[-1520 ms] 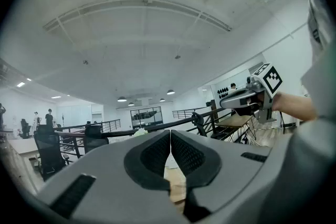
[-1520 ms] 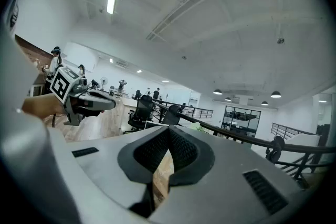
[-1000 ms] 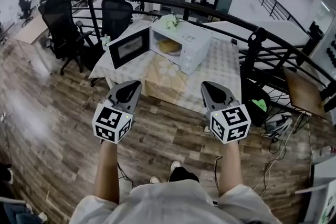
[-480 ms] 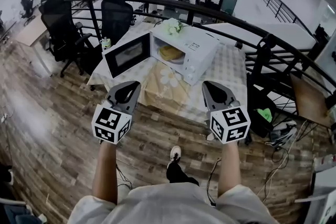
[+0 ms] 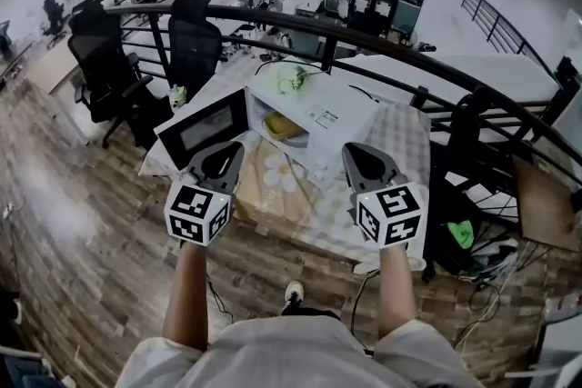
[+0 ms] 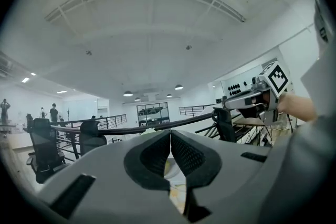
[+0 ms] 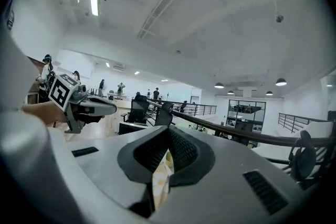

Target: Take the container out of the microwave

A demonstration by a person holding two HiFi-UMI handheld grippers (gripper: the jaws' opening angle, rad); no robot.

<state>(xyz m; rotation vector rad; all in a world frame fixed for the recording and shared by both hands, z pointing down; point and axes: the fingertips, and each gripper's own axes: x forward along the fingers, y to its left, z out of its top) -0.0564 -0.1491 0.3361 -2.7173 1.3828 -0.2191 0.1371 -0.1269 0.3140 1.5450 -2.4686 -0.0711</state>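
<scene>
A white microwave (image 5: 320, 115) stands on a cloth-covered table (image 5: 391, 134), its door (image 5: 202, 128) swung open to the left. Inside sits a container (image 5: 284, 128) with yellowish contents. My left gripper (image 5: 233, 148) hovers in front of the open door, short of the table, and its jaws are shut on nothing (image 6: 170, 135). My right gripper (image 5: 353, 152) is level with it, in front of the microwave's control side, also shut and empty (image 7: 168, 131). Each gripper view looks up over the shut jaws at the ceiling and catches the other gripper at its side.
A curved black railing (image 5: 364, 23) runs behind the table. Two black office chairs (image 5: 195, 36) stand at the back left. A small bunch of flowers (image 5: 293, 79) rests on the microwave. Cables and a green item (image 5: 462, 233) lie on the wooden floor at the right.
The person has walked closer to the table, so the microwave sits nearer and lower in the head view. Both grippers stay shut and held out the same way.
</scene>
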